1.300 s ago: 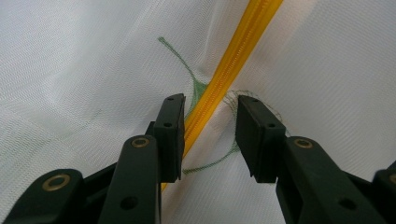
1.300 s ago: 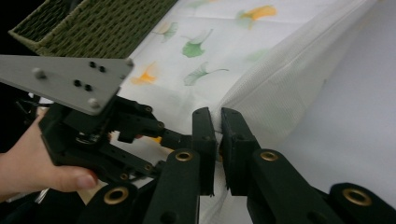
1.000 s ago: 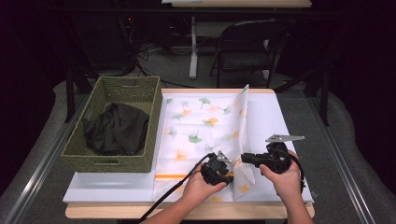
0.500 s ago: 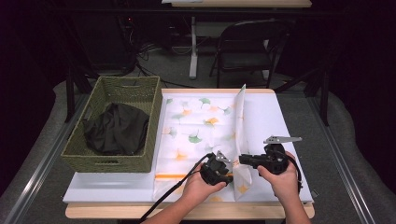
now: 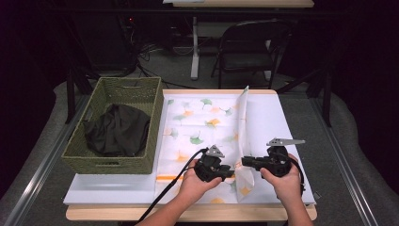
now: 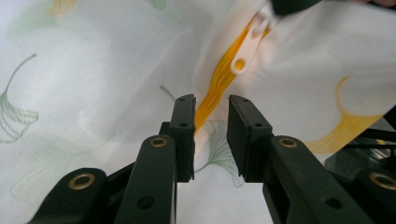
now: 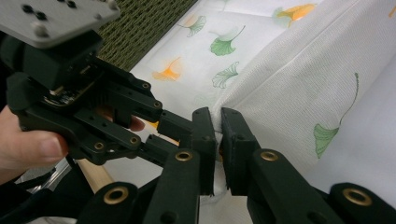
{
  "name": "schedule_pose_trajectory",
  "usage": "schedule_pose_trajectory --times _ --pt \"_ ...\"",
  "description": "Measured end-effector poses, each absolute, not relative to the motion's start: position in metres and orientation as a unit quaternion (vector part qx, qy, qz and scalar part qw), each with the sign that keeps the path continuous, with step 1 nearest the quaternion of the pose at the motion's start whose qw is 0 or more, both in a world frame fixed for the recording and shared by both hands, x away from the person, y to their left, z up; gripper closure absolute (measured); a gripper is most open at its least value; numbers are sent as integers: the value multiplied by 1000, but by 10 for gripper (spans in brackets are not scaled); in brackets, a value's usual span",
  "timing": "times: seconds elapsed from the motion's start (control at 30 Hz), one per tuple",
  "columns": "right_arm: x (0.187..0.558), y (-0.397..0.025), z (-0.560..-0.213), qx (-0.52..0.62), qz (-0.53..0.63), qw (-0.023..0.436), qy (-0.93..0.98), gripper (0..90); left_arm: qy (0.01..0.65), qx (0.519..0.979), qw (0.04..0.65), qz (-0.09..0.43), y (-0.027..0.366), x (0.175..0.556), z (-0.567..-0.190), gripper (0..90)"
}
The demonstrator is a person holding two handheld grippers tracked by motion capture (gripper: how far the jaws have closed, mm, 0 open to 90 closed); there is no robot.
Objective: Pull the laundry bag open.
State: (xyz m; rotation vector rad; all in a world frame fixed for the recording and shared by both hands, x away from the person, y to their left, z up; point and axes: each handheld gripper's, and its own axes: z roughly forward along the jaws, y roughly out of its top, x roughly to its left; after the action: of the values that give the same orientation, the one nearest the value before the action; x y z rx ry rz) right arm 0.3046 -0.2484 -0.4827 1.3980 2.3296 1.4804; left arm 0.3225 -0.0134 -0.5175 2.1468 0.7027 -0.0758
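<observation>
While the right gripper (image 7: 217, 135) pinches a raised fold of the ginkgo-print cover (image 5: 207, 127), the left gripper (image 6: 211, 135) stands parted, its jaws set either side of the orange zipper (image 6: 219, 84) but not yet closed. The white zipper pull (image 6: 247, 44) lies straight ahead along the teeth, up and away from the left jaws. The left is nearer. Beyond, a wicker basket (image 5: 136, 89) holds dark cloth (image 5: 117, 129).

The dark cloth (image 5: 115, 129) in the basket (image 5: 113, 162) is too shadowed for its kind to be told. The zipper pull (image 6: 247, 44) above the left gripper (image 6: 211, 105) is blurred, and its top is cut off.
</observation>
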Motion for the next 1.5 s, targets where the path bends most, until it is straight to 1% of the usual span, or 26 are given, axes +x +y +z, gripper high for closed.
schedule_pose_trajectory --times 0.1,0.33,0.57,0.67,0.87,1.2,1.5 --pt "304 -248 -483 451 478 25 753 845 275 858 434 -28 -14 321 -513 745" --pt "304 -247 -483 448 480 24 754 845 262 861 435 -35 -19 323 -509 755" --pt "303 -245 -483 445 485 19 753 845 264 860 436 -37 -21 324 -509 746" --pt "303 -245 -483 444 485 20 753 845 260 860 437 -40 -20 324 -509 765" --pt "304 -245 -484 445 483 20 754 845 264 858 439 -32 -18 323 -506 830" --pt "303 -245 -484 445 485 21 753 845 256 857 445 -34 -16 318 -502 841" --pt "302 -243 -484 445 486 18 752 844 261 851 453 -42 -16 318 -501 818"
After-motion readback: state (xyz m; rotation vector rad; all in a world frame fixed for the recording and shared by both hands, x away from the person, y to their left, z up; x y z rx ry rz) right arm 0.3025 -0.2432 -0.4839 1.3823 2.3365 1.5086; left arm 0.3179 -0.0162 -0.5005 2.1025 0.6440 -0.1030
